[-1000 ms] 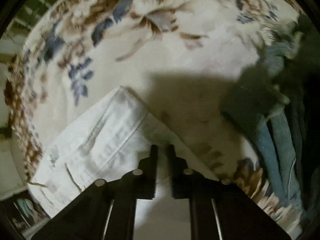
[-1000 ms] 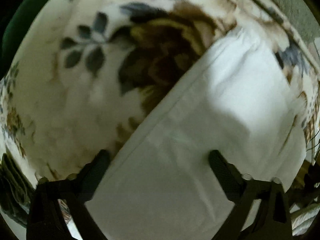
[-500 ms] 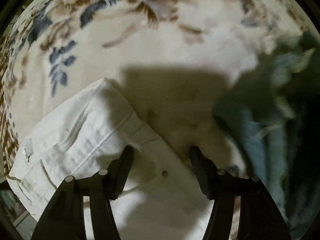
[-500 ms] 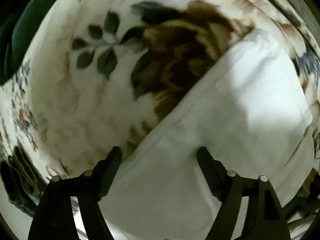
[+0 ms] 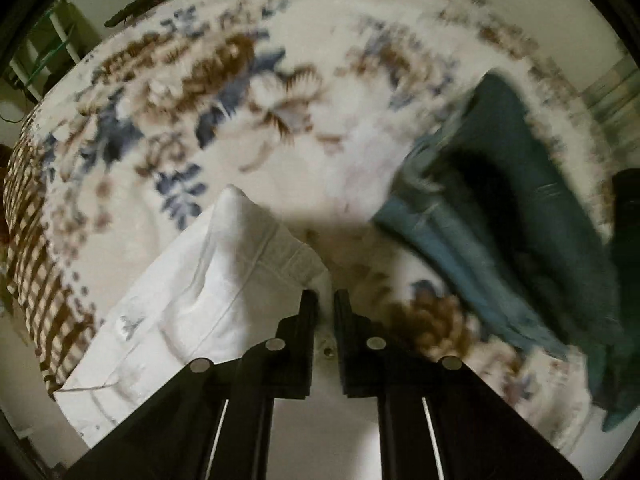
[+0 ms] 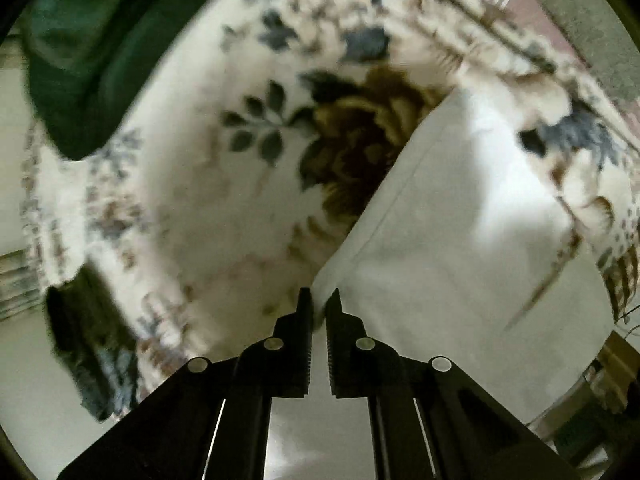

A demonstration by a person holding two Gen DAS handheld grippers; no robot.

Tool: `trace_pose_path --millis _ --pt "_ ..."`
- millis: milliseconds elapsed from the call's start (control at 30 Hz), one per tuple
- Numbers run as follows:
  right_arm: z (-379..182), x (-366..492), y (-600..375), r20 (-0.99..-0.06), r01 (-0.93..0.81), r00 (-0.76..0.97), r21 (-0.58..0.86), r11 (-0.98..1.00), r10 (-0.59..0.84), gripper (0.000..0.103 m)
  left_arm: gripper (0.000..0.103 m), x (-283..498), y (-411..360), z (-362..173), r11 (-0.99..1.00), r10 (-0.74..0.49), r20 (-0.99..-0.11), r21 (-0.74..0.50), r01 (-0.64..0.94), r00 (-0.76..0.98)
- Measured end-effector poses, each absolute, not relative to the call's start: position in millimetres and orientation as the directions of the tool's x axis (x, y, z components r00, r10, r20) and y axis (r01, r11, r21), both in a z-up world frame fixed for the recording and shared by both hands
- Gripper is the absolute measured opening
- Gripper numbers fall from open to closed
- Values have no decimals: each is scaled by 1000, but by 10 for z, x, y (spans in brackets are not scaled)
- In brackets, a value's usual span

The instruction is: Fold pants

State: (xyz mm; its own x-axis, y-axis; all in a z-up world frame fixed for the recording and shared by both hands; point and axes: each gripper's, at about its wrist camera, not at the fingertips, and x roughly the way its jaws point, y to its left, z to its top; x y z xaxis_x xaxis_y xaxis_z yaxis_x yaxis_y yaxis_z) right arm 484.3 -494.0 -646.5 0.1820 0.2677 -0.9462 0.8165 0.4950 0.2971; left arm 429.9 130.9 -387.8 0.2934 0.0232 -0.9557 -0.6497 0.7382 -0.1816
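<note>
- White pants (image 5: 208, 280) on floral blanket (image 5: 280, 80); left gripper (image 5: 326, 300) jaws pinching waistband edge.
- Right gripper (image 6: 319, 300) jaws pinching pants (image 6: 460, 240) edge.
- Blue garments (image 5: 500, 220) beside.

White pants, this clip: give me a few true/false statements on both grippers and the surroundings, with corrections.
1. The left gripper is shut on the white pants. True.
2. The right gripper hangs wide open above the pants. False: its jaws are closed on the white pants' edge.
3. The pants lie on a floral blanket. True.
4. Blue jeans lie on top of the white pants. False: they lie apart, to the right in the left wrist view.
5. A green garment lies at upper left in the right wrist view. True.
</note>
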Motion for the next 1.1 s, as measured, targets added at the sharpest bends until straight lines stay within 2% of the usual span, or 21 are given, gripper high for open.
trace_pose_path --millis 67,267,400,533,600,733,800,833,900,1000,1033,1067,1100 --pt "-6103 4637 -4909 -934 797 245 347 495 260 6 7 3964 1433 -3662 740 11 -936 -229 -632 352" --pt "-5024 3834 -4954 -833 665 500 545 510 239 6 7 3661 1721 -3503 711 -35 -872 -365 -601 488" --pt "-4677 2948 -5111 -822 612 528 544 574 215 6 7 3057 1820 -3554 707 -33 -861 -380 -597 508" --pt "-5127 2132 -5091 -891 658 407 437 613 198 6 8 2359 1808 -4101 703 -24 -916 -300 -645 401" --pt "-5524 1798 -5088 -922 707 324 386 593 214 6 8 2082 1811 -4439 694 -23 -942 -257 -672 336" --pt "-6148 1453 -5113 -955 745 178 289 602 238 6 8 1631 1880 -5185 661 -38 -976 -185 -727 214" --pt "-6367 1401 -5134 -957 751 110 258 608 270 8 8 1506 1928 -5392 641 -36 -982 -167 -749 188" --pt "-6426 1380 -5172 -953 757 93 255 602 288 11 8 1480 1944 -5422 634 -43 -980 -177 -753 195" --pt "-6409 1336 -5263 -951 765 78 250 594 300 30 11 1473 1959 -5363 621 -39 -978 -183 -762 203" --pt "-6131 1330 -5419 -957 746 152 275 606 247 47 11 1524 1917 -5160 626 -22 -972 -196 -754 234" --pt "-6005 1348 -5483 -956 740 190 288 608 222 50 15 1567 1885 -5075 634 -3 -972 -183 -752 234" --pt "-5900 1394 -5559 -951 736 231 310 602 206 59 31 1618 1847 -5012 646 11 -972 -173 -743 236" --pt "-5850 1472 -5657 -946 736 259 323 595 193 66 55 1656 1817 -4982 660 17 -969 -174 -731 245"
